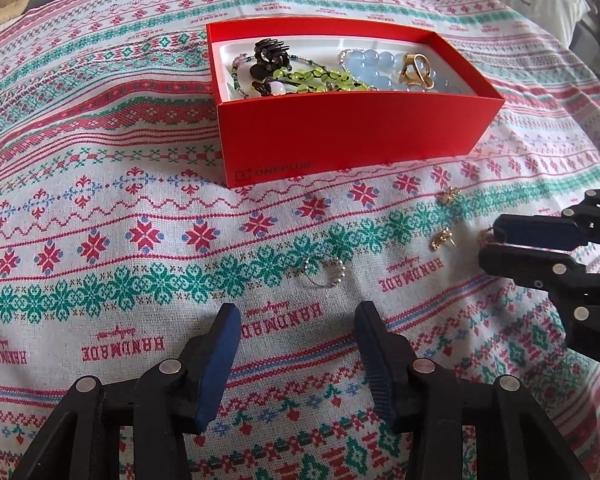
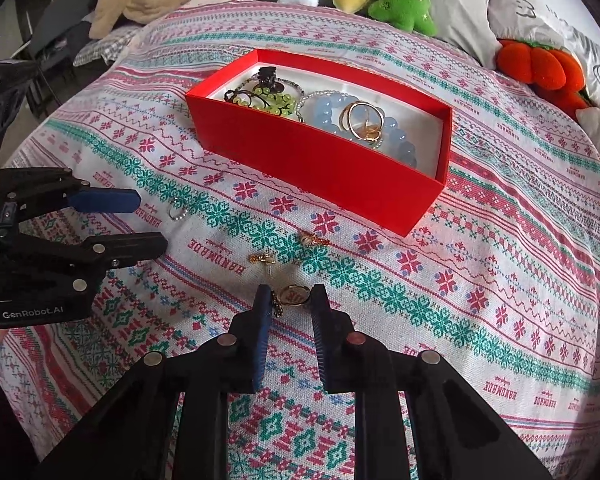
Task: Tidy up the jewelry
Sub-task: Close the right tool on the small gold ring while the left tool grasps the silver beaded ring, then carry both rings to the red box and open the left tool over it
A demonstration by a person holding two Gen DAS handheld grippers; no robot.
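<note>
Because the red box (image 2: 320,168) gathers the jewelry, the right gripper (image 2: 288,300) has its jaws clamped on a gold ring (image 2: 294,294) lying on the bed (image 2: 480,240), while the left gripper (image 1: 296,320), jaws apart and empty, waits near a silver ring (image 1: 324,270).

Soft even daylight, faint shadows, sharp centre, strong fisheye bending, dark vignetted corners, slightly washed colours

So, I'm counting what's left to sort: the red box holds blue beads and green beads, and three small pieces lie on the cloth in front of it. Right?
Not quite: four pieces lie on the cloth, not three. The right wrist view shows a silver ring, two gold earrings and a gold ring between the right tongs. The red box does hold blue beads and green beads.
</note>
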